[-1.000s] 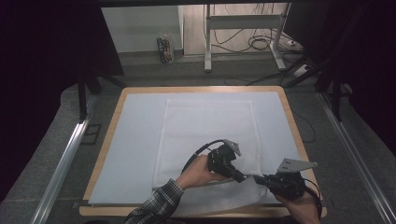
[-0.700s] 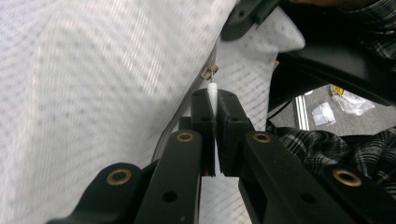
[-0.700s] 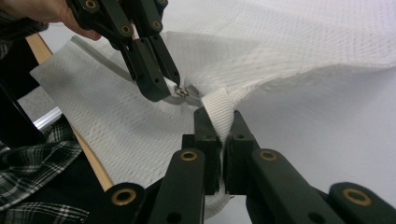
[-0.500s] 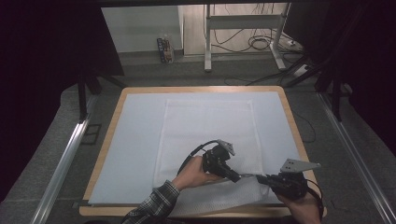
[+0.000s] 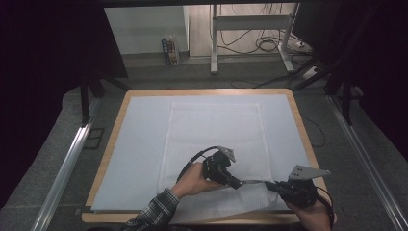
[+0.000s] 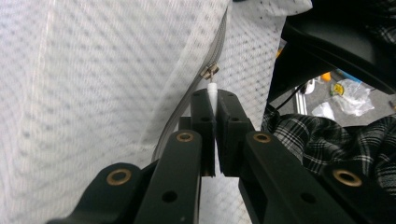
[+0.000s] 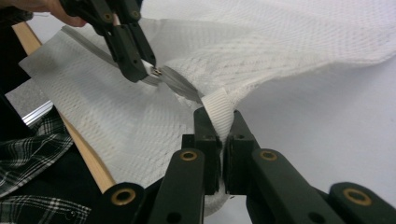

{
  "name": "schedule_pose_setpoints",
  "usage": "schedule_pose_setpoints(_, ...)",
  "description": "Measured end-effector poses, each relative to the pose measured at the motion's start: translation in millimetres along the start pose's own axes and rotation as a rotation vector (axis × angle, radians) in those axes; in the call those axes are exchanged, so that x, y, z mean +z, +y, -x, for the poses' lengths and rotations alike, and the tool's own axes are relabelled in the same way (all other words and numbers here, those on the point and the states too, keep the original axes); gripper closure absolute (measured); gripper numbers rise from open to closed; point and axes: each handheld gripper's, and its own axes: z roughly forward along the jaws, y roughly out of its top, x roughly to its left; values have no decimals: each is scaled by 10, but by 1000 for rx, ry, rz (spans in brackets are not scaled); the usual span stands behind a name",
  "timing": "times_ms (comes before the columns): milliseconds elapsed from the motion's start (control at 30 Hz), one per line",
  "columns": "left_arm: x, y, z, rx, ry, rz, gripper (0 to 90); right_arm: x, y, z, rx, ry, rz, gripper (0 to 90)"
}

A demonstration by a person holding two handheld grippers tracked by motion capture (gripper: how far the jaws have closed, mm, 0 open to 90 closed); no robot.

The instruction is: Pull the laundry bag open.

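— Tongs in both hands: the left tongs (image 6: 212,100) are clamped on a white zipper pull (image 6: 212,88), seen close in the left gripper view; the high view gives just black shapes.

— And the right tongs (image 7: 219,122)?

— Clamped on a ribbed white tab (image 7: 220,111) at the edge of the white mesh bag (image 5: 214,134), which lies on the pale surface (image 5: 139,139), its near edge lifted.

— Surroundings?

— A plaid sleeve (image 5: 154,214) at the near edge; cables (image 5: 269,43) on the floor beyond.

table (image 5: 109,159): wooden rim | white sheet (image 5: 139,144) covers top | white mesh bag (image 5: 216,130) lies on sheet
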Motion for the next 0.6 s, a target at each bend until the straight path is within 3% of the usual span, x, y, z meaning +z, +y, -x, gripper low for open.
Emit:
schedule_pose_setpoints(300, -57, -115, -12, -23, 0, 10, 874, 1, -25, 25, 10, -1, -3, 856)
schedule_pose_setpoints(433, -61, -136, 1, -17, 7, 8, 874, 12, -21, 5, 3, -2, -14, 856)
schedule_pose_setpoints(500, -65, -155, 12, -15, 30, 2, 874, 23, -24, 2, -4, -13, -18, 856)
schedule_pose_setpoints(600, -98, -197, 2, -17, 25, 6, 873, 20, -32, 10, 9, -11, -19, 856)
